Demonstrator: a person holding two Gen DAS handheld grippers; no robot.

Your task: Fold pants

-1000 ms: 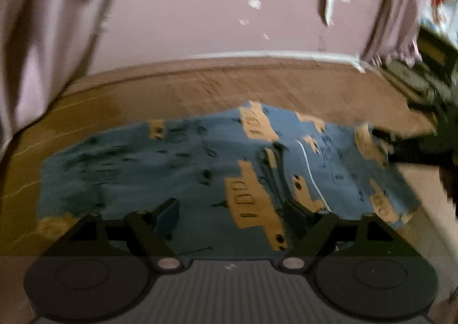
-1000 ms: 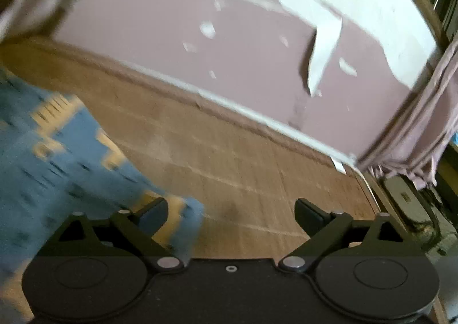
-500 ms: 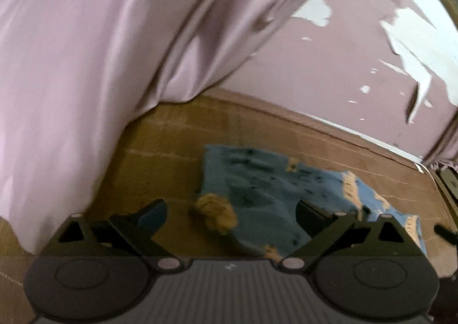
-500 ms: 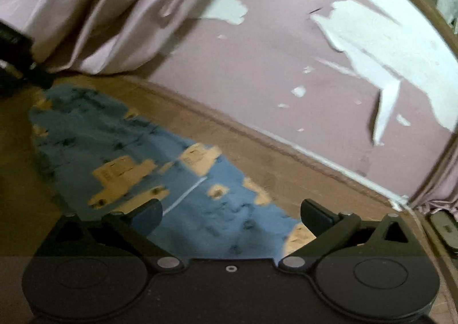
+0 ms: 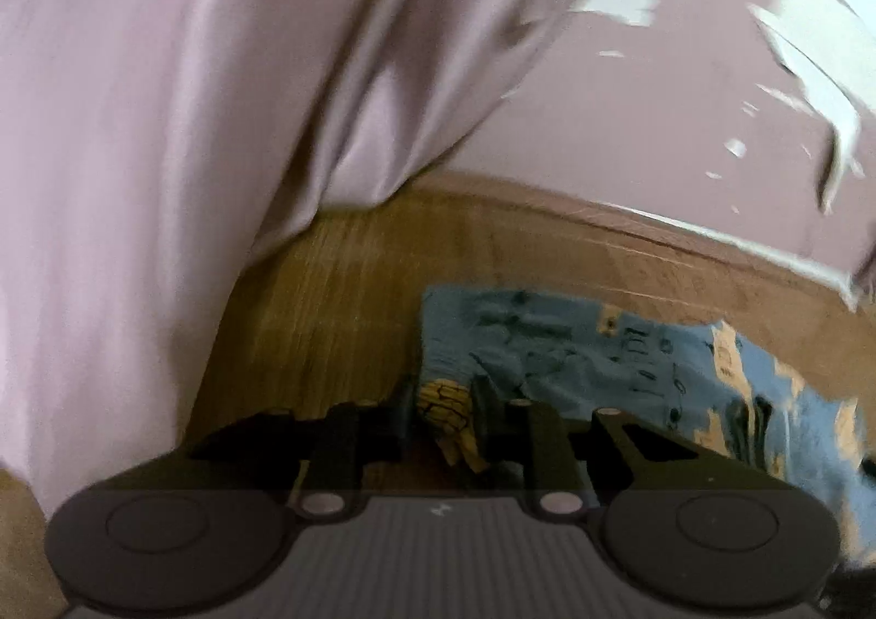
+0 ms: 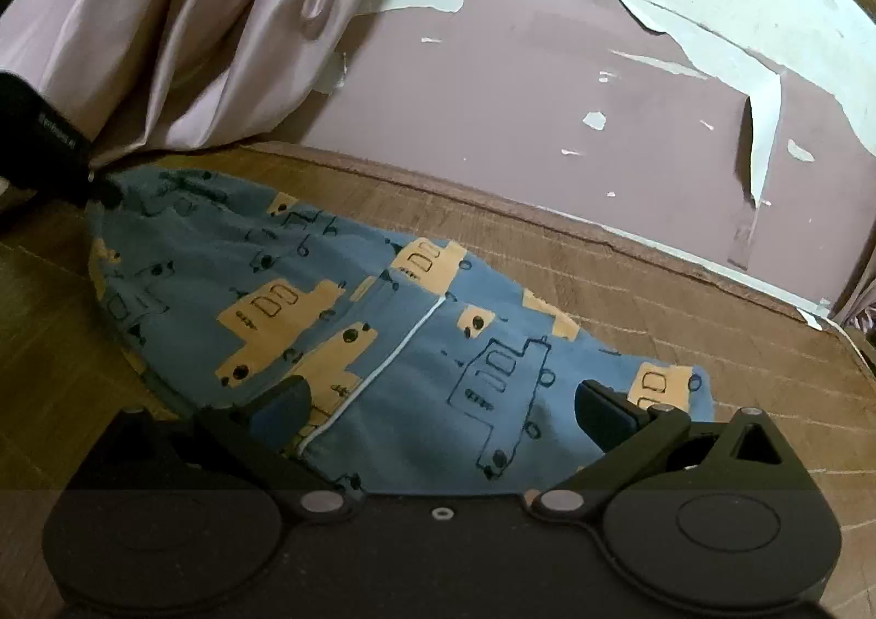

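The wooden bench runs back to a pink wall with peeling paint; a pale pink curtain crowds its left end; bare wood lies right of the blue pants printed with orange vehicles, which lie flat, partly folded; the left gripper is closing its jaws on a bunched orange corner; the right gripper hovers with its jaws spread over the near edge.

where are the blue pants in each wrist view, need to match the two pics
Left wrist: pants at lower right, their bunched corner between the closing jaws of the left gripper.
Right wrist: pants spread across the centre, near end under the open right gripper.
Shared landmark: pink curtain at upper left.
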